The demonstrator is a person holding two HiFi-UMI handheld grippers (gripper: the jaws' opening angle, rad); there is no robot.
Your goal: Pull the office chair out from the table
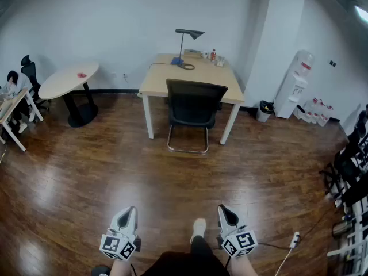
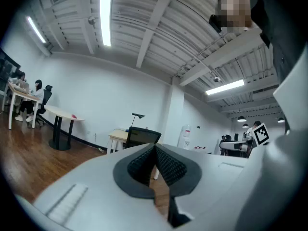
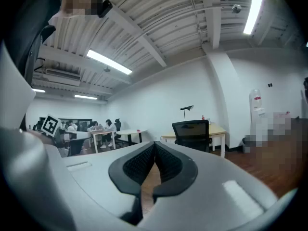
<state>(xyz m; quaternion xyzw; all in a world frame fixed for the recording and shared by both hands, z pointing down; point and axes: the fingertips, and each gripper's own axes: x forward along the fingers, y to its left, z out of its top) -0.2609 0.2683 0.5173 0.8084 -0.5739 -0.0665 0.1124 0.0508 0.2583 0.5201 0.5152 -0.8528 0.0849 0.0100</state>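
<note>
Office chair (image 1: pixel 193 105): tucked under far worktop (image 1: pixel 156 78), well apart from left tongs (image 1: pixel 130 211) and right tongs (image 1: pixel 224 210); both pairs closed together, empty; risks, judged: arriving shut, they would slip off the backrest; a lopsided pull could drag the frame against a worktop leg.

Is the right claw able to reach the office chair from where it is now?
Probably not yet: the shut right claw is far from the office chair at the table. Only wood floor lies between them.
</note>
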